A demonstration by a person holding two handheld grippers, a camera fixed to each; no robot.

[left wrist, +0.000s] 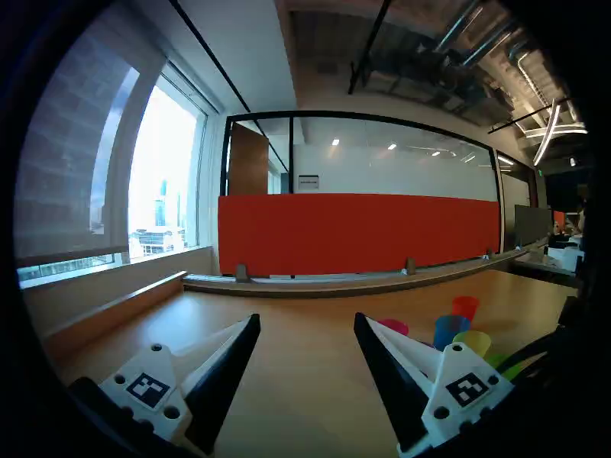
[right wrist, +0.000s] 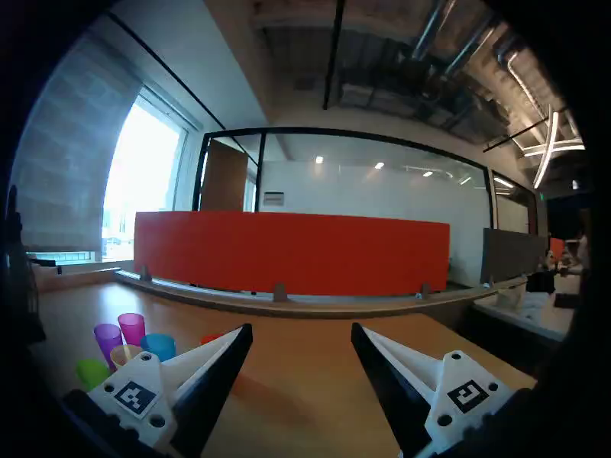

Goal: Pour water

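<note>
Two hand-held two-finger grippers, each with white fingers edged in black, are shown low over a light brown wooden tabletop. The left gripper has its jaws spread wide with nothing between them; the right gripper is likewise spread and empty. Neither touches any object. The task's things, a cluster of small coloured plastic cups, stand upright on the tabletop. In the left gripper view they lie just beyond and to the right of that gripper's right-hand finger, with an orange-red cup farthest, a blue cup and a yellow cup nearer, and a pink cup partly hidden behind the fingertip. In the right gripper view the cluster sits to the left of the left-hand finger, where a purple cup and a green cup also appear. Whether any cup holds water cannot be told. Beyond the table edge run a long red partition panel, a glass wall and, at far left, a bright window. Judged from this arrangement, the task is at its opening step: approach, before any grasp. The next move calls for one gripper to turn toward the cluster, bracket a single cup without knocking its close neighbours, and close on its wall; the other would need to steady or present a receiving cup.
</note>
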